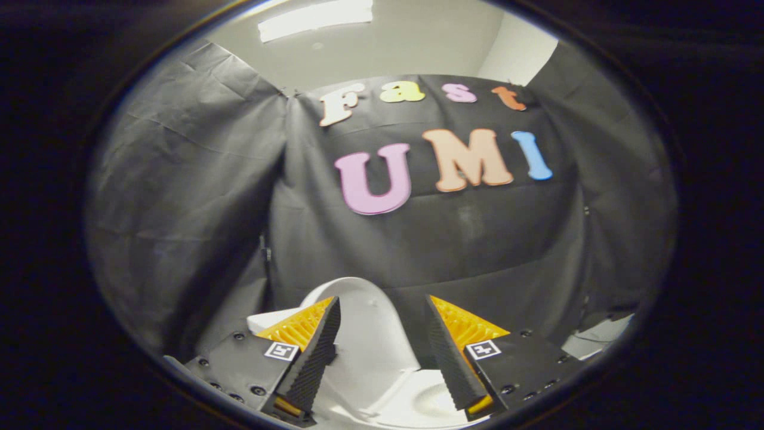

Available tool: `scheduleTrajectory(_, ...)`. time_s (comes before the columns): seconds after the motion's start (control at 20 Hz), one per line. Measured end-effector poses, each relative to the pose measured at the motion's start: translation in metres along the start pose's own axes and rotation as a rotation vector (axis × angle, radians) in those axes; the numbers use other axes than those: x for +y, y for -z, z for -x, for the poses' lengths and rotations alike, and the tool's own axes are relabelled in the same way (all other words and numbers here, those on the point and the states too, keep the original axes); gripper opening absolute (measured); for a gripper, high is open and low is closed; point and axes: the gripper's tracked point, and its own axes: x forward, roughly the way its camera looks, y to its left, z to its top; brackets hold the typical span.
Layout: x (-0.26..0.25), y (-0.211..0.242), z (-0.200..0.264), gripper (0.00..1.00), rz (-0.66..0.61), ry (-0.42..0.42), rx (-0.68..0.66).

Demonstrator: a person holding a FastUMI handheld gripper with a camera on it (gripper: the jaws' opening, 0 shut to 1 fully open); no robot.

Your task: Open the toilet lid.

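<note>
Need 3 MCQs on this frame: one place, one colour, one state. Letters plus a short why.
1. Where is the toilet lid relative to the gripper fingers?
A. Between them and just beyond
B. Far off to one side of both
C. Behind the booth cloth

2. What colour is the lid?
A. Black
B. White
C. Blue

3. How does the lid stand?
A. Flat down on the bowl
B. Raised upright over the bowl
C. Lying off the toilet

Answers:
1. A, the lid rises in the gap between the two fingers.
2. B, its surface is white against the dark cloth wall.
3. B, it stands up and the open bowl shows below it; the fingers are apart and press on nothing.
</note>
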Motion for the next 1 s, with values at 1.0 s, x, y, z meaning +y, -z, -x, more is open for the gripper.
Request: scheduleTrajectory(1.0,-0.244,0.027,0.029,0.87,-0.084,0.204,0.105)
